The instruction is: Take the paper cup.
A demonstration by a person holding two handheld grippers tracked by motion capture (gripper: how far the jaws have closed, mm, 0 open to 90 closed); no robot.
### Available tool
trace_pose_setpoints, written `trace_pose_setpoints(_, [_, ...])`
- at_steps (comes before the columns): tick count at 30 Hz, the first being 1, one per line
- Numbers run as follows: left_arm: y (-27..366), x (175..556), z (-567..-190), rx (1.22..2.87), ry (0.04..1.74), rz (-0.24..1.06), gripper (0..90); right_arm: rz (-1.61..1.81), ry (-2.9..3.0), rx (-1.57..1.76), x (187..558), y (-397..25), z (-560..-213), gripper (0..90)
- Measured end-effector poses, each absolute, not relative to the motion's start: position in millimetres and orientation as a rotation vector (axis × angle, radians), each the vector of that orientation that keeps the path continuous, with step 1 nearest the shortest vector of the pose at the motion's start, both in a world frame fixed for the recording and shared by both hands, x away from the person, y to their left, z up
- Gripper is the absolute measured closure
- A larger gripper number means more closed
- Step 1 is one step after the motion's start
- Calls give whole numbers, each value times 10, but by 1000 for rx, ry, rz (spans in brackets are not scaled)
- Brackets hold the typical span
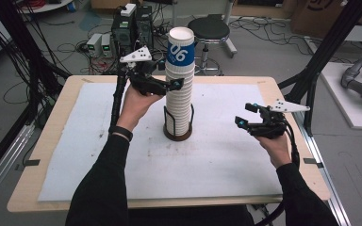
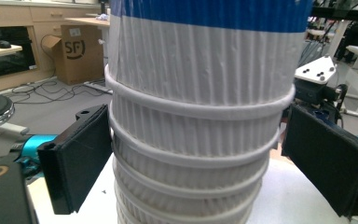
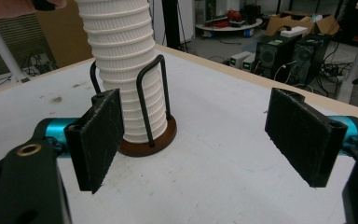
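L gripper (image 1: 175,85) spread wide round the upper cup stack (image 1: 179,84), pads beside it, not clamping. R gripper (image 1: 245,114) released, well off to the side of the holder (image 1: 177,135).

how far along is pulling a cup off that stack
Early. Done: the left gripper has reached the upper part of the cup stack, its jaws open on either side of the ribbed cups below the blue-banded top cup. In hand: closing on it; no cup looks lifted yet. Left: grip, lift one off. The right gripper hovers open beside the holder, probably to steady it.
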State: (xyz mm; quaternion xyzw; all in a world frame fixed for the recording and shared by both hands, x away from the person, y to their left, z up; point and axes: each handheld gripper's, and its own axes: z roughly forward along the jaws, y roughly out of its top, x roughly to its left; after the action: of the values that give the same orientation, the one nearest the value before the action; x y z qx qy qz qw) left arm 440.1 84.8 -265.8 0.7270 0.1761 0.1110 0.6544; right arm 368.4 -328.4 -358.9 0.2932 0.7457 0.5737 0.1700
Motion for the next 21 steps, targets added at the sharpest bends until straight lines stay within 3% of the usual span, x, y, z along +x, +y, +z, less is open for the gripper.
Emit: trace_pose_setpoints(21, [823, 4456, -2656, 1655, 376, 246, 119, 1657, 2139, 795, 3711, -3220, -3398, 198])
